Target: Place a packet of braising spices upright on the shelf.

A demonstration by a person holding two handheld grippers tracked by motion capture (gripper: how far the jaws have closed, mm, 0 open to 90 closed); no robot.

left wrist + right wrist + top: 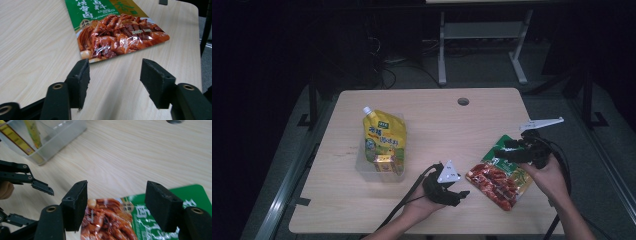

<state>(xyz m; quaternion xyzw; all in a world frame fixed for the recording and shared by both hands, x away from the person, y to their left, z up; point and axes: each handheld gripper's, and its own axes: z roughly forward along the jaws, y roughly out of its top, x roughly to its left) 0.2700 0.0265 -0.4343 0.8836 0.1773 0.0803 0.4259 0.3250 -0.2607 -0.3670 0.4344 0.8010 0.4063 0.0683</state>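
Two open hand-held grippers (460, 192) (507, 152), flanking braised-meat packet (499, 180)

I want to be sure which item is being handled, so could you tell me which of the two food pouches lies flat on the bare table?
The red and green braised-meat pouch, lying between the two grippers. The yellow spouted pouch rests in the clear bin instead.

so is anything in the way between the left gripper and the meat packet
Nothing visible: only bare table lies between the open left gripper and the packet. The right gripper hovers over its far end.
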